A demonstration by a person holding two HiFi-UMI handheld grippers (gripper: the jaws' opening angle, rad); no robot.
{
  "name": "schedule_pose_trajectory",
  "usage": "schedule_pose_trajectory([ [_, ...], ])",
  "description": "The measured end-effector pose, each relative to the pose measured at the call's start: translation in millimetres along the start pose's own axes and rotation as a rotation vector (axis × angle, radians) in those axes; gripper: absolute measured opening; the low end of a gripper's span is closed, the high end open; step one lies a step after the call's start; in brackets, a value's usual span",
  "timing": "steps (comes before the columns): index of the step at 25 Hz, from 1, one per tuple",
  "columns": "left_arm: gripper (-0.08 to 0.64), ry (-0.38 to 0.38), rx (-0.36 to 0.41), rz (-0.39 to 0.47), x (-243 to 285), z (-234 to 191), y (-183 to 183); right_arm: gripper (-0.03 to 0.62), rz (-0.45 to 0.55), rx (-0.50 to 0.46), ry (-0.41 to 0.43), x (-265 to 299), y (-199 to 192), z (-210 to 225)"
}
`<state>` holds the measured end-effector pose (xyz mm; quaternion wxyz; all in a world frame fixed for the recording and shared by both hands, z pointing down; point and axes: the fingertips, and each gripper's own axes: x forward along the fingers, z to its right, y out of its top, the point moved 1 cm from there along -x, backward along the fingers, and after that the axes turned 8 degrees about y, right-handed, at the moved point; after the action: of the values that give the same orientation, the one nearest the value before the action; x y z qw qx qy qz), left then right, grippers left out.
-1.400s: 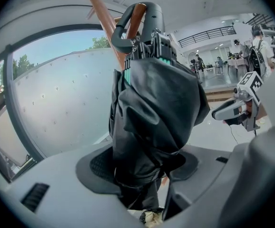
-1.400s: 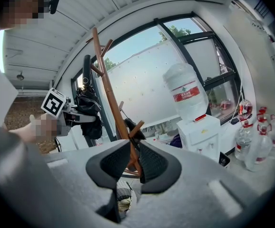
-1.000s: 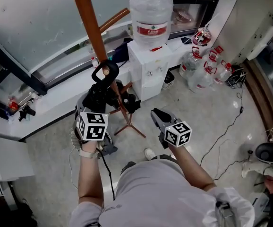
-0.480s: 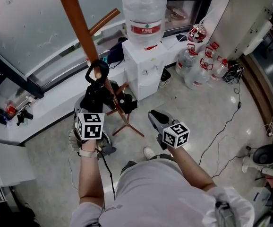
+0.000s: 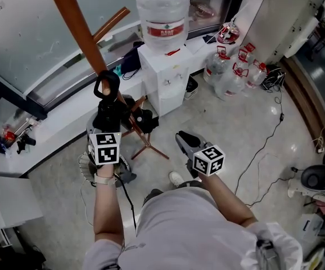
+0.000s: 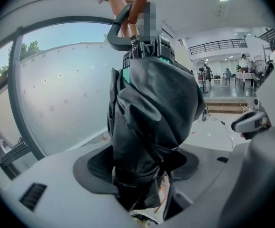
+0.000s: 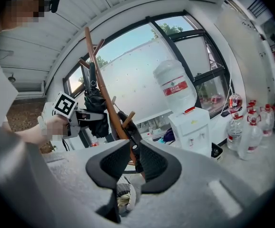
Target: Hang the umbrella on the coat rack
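A folded black umbrella (image 5: pixel 107 116) hangs upright against the brown wooden coat rack (image 5: pixel 75 24). Its loop handle (image 5: pixel 106 86) is hooked over a peg of the rack. My left gripper (image 5: pixel 108 127) holds the umbrella's bundled fabric (image 6: pixel 152 108) between its pads, and its jaws are opening. The handle (image 6: pixel 121 30) shows at the top of the left gripper view, round the peg. My right gripper (image 5: pixel 184 139) hovers to the right of the rack's foot, open with nothing between its pads (image 7: pixel 152 163). In the right gripper view the rack (image 7: pixel 104 89) and the umbrella (image 7: pixel 95 106) stand ahead.
A white water dispenser (image 5: pixel 165 77) with a large bottle (image 5: pixel 162 16) stands right of the rack. Several water bottles (image 5: pixel 233 72) sit on the floor beyond it. Cables (image 5: pixel 263 151) trail over the floor at right. A white window ledge (image 5: pixel 50 122) runs behind the rack.
The left gripper has sunk a little with the umbrella, and the handle loop has settled lower on the peg. The right gripper has kept its place.
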<state>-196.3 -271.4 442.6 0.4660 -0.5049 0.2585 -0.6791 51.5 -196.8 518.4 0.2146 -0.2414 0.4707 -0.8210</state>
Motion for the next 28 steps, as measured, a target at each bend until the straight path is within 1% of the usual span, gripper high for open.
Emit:
schedule_pose_trajectory([
  [7,0.285,-0.032,-0.025,0.041,1,8,-1,0.064,0.006,0.019,-0.02,-10,-7,3],
  [12,0.325,-0.08,-0.048,0.047,0,14,-4,0.064,-0.002,0.024,-0.018,-12,-14,-1],
  [14,0.344,-0.106,-0.056,0.053,-1,20,-3,0.064,-0.006,0.026,-0.011,-11,-17,-4],
  [22,0.351,-0.169,-0.095,0.104,-17,35,3,0.064,-0.021,0.015,0.026,-9,-20,-15],
  [25,0.351,-0.201,-0.114,0.123,-28,41,4,0.064,-0.025,0.014,0.036,-9,-20,-19],
  [28,0.351,-0.217,-0.127,0.151,-40,46,5,0.064,-0.033,0.011,0.049,-7,-21,-24],
])
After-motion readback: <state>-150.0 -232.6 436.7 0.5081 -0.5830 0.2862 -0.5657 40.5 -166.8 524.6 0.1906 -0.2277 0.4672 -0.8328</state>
